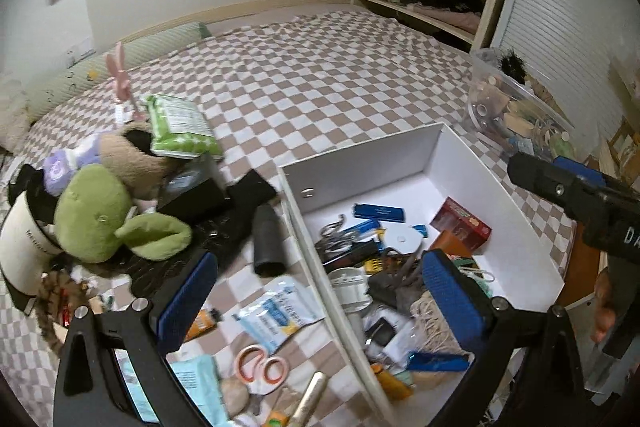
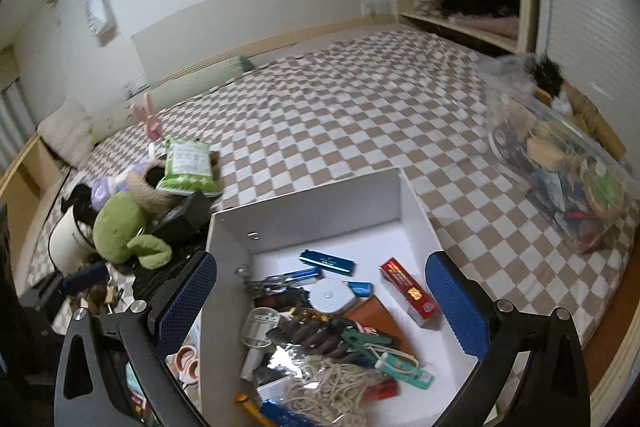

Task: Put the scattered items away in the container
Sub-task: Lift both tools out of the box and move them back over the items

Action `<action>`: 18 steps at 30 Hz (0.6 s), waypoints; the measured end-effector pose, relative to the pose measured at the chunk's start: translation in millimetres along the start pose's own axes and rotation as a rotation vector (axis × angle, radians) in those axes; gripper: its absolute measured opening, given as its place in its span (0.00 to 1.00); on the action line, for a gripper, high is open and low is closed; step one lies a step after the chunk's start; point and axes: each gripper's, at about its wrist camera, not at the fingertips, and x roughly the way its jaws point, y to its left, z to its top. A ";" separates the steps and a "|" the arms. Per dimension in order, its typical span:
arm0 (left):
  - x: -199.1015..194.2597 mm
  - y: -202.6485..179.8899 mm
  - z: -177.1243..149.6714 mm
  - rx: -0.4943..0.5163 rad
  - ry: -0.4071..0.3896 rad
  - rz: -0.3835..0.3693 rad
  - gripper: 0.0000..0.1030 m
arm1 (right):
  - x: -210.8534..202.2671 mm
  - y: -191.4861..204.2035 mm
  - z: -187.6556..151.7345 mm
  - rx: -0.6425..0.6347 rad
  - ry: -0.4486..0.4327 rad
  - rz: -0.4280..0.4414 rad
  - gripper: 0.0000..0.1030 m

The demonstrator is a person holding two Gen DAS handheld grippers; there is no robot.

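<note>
White box [image 1: 432, 155], open-topped, on the checkered bedspread [image 1: 320, 83]; centre right of the left wrist view, lower centre of the right wrist view. Its near corner is cut off by the bottom edge in both views. Contents heaped and partly overlapping: red carton [image 2: 408, 291], blue flat case [image 2: 328, 262], white disc [image 2: 330, 294], tangle of string [image 2: 340, 387]; several small dark pieces under these are hard to make out.

Scattered items, left of the box: green plush [image 1: 96, 215], green snack packet [image 1: 180, 125], black cylinder [image 1: 267, 245], orange-handled scissors [image 1: 262, 367], blue-and-white sachet [image 1: 276, 315]. The sachet and the cylinder show only in the left wrist view (in the right wrist view the box wall and a finger cover that ground, and only the scissor handles peek out).

Clear tub [image 2: 560, 163] of oddments, right of frame, blurred in the right wrist view.

Left gripper [image 1: 320, 303]: jaws wide apart, holding nothing, straddling the box's left wall. Right gripper [image 2: 322, 299]: jaws wide apart, holding nothing, over the box; its body also enters the left wrist view at right.
</note>
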 end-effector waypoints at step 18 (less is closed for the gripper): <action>-62.6 79.9 -23.7 -0.131 -0.076 0.079 1.00 | -17.7 86.4 -10.4 -0.179 -0.057 0.057 1.00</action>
